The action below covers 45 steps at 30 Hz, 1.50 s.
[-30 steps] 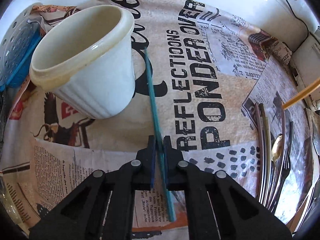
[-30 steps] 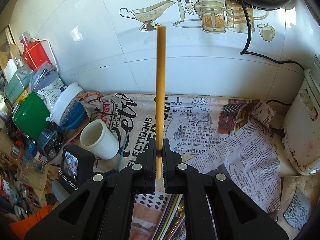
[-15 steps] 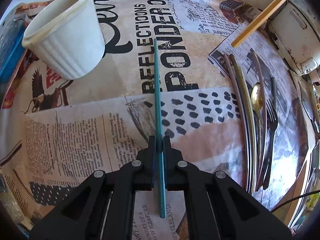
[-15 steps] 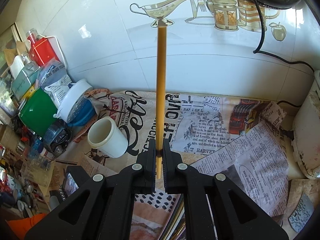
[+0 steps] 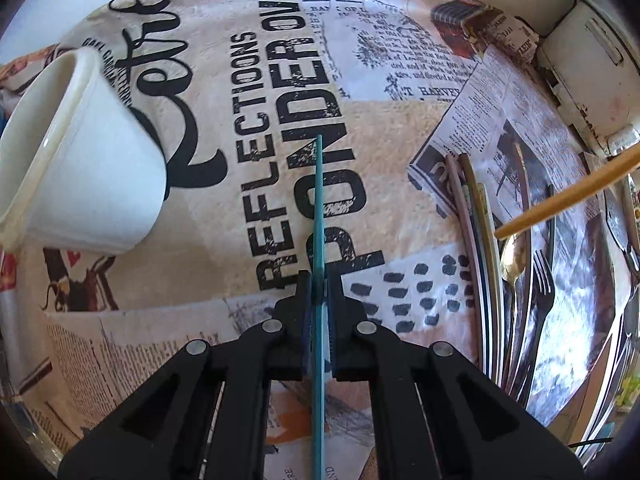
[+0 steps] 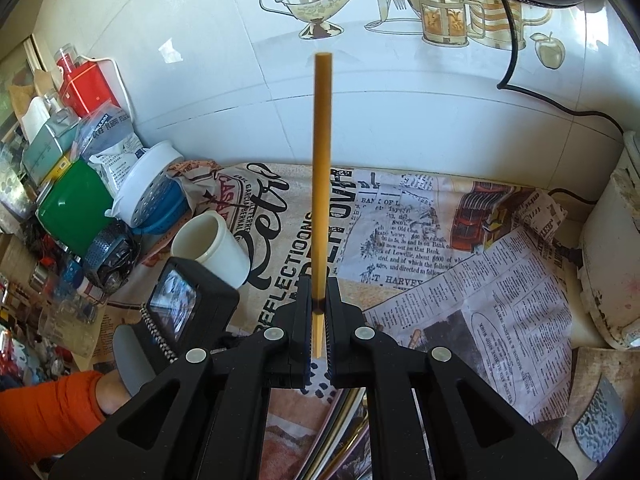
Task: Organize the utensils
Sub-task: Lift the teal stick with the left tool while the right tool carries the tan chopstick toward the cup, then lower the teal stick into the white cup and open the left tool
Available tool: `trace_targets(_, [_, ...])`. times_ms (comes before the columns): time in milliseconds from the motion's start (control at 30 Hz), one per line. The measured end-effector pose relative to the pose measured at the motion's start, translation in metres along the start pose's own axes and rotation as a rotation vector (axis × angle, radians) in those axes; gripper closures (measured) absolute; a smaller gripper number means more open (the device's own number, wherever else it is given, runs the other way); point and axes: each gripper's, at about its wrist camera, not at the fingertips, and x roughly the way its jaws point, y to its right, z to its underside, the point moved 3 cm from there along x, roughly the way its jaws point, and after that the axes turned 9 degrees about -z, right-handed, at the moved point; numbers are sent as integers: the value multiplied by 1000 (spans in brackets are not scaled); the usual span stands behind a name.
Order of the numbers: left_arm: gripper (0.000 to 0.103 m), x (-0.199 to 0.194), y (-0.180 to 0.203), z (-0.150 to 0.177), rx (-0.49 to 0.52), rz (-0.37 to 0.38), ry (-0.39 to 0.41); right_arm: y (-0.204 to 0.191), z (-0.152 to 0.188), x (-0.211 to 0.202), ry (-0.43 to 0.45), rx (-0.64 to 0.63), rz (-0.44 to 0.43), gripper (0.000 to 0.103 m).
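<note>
Jaws on my left gripper (image 5: 319, 294) squeeze a teal stick (image 5: 319, 216); my right gripper (image 6: 319, 308) squeezes a yellow stick (image 6: 322, 168). White cup (image 5: 84, 168) stands left.

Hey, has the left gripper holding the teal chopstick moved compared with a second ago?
Yes. In the left wrist view, the left gripper has shifted away from the white cup, which has slid toward the left edge.

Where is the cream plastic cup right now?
The cream plastic cup stands on the newspaper-print cloth, left in both views, beside the blue colander.
</note>
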Motion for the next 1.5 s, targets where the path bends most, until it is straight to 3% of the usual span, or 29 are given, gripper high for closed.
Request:
trace_targets(167, [100, 2, 8, -6, 36, -22, -11, 3, 2, -7, 9, 13, 6, 98])
trace_targets(300, [100, -9, 3, 0, -31, -9, 18, 1, 0, -13, 19, 8, 14, 98])
trace_targets(633, [100, -85, -7, 33, -115, 4, 202, -13, -9, -13, 37, -27, 9, 98])
trace_targets(900, [100, -142, -33, 52, -183, -29, 367, -42, -24, -7, 53, -92, -5, 98])
trace_targets(1500, [100, -253, -122, 15, -281, -35, 643, -119, -81, 20, 138, -182, -72, 98])
